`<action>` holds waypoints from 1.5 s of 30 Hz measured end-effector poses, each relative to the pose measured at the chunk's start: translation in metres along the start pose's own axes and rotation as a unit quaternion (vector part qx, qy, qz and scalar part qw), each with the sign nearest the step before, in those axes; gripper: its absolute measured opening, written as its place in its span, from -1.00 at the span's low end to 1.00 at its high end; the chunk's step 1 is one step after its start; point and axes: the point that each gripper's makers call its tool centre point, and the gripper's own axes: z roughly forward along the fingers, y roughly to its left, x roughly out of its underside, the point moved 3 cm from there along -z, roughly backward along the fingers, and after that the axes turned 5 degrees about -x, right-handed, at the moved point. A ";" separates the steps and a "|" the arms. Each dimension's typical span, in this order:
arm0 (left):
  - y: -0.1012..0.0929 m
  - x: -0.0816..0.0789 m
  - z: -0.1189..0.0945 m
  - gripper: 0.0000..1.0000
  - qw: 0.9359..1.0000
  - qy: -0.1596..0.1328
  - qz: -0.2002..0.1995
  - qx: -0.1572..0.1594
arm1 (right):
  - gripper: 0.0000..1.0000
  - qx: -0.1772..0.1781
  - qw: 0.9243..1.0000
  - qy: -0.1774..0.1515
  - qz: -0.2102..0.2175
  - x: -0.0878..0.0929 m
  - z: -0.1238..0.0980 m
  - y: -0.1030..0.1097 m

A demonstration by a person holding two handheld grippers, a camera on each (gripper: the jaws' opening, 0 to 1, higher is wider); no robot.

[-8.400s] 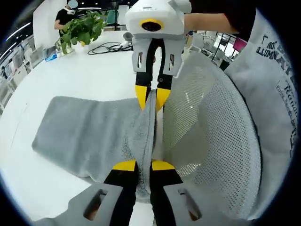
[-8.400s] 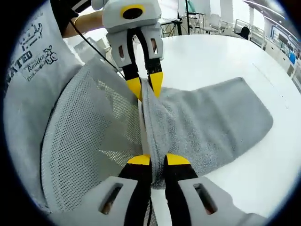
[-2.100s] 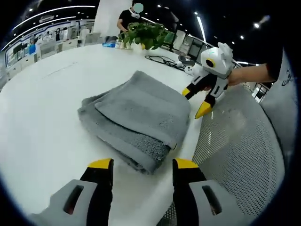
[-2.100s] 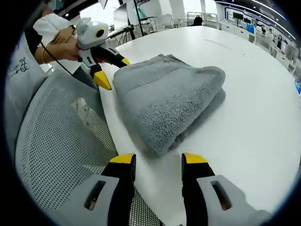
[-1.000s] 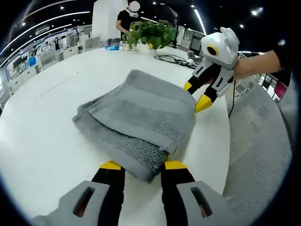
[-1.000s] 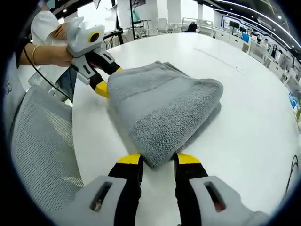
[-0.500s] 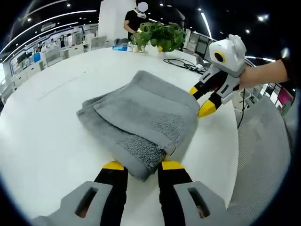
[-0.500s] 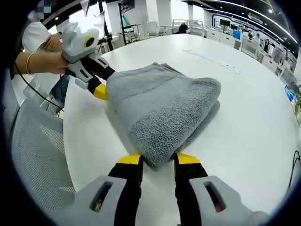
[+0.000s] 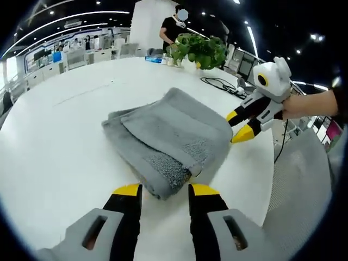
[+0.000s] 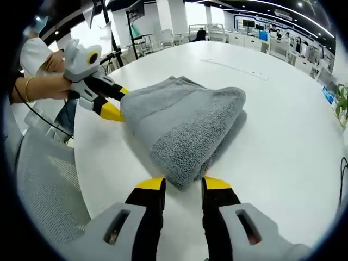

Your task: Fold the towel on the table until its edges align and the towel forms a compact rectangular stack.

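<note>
The grey towel [image 9: 168, 133] lies on the white table [image 9: 54, 141] as a thick folded rectangular stack, its layers roughly in line. My left gripper [image 9: 166, 190] is open, and the stack's near corner reaches just between its yellow tips. Across the stack my right gripper [image 9: 237, 126], held by a hand [image 9: 310, 106], stands open at the far edge. In the right gripper view the towel [image 10: 182, 122] has a corner at my open right gripper [image 10: 185, 184]. At the opposite corner is the left gripper [image 10: 116, 103], jaws apart.
A potted plant [image 9: 198, 49], a black cable [image 9: 220, 82] and a standing person [image 9: 176, 30] are at the table's far side. A grey mesh chair [image 9: 299, 196] [image 10: 43, 185] stands close to the table edge beside the towel. Bare white tabletop [image 10: 283, 125] surrounds the stack.
Eight seconds ago both grippers held the towel's edge up between them; now it lies folded. In the last second both views drew back slightly and the left jaws widened a little.
</note>
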 end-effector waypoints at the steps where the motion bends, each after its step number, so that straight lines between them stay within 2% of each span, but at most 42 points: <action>1: -0.001 0.000 -0.004 -0.20 1.000 -0.002 -0.006 0.000 | -0.45 0.001 1.000 -0.002 0.003 0.000 -0.001 0.000; 5: -0.005 0.000 -0.016 -0.08 1.000 -0.021 -0.021 -0.008 | -0.40 0.011 0.998 -0.041 0.040 0.000 -0.013 0.005; 9: -0.007 0.002 -0.026 0.04 0.998 -0.042 -0.039 -0.019 | -0.34 0.021 0.996 -0.059 0.057 0.006 -0.023 0.009; 12: -0.012 0.003 -0.035 0.05 0.997 -0.064 -0.036 -0.027 | -0.32 0.024 0.996 -0.061 0.060 0.012 -0.026 0.010; 22: -0.027 0.021 -0.051 0.18 0.995 -0.072 -0.065 -0.031 | -0.15 0.030 0.995 -0.065 0.070 0.025 -0.034 0.020; 27: -0.036 0.029 -0.053 0.23 0.995 -0.066 -0.065 -0.029 | 0.07 0.035 0.993 -0.079 0.081 0.031 -0.035 0.027; 34: -0.047 0.040 -0.055 0.36 0.996 -0.061 -0.058 -0.022 | 0.15 0.037 0.991 -0.082 0.103 0.049 -0.037 0.041; 40: -0.049 0.042 -0.062 0.54 0.991 -0.089 -0.093 -0.048 | 0.21 0.057 0.983 -0.112 0.132 0.055 -0.046 0.043; 45: -0.047 0.037 -0.063 0.61 0.989 -0.100 -0.096 -0.050 | 0.24 0.065 0.980 -0.127 0.138 0.056 -0.050 0.044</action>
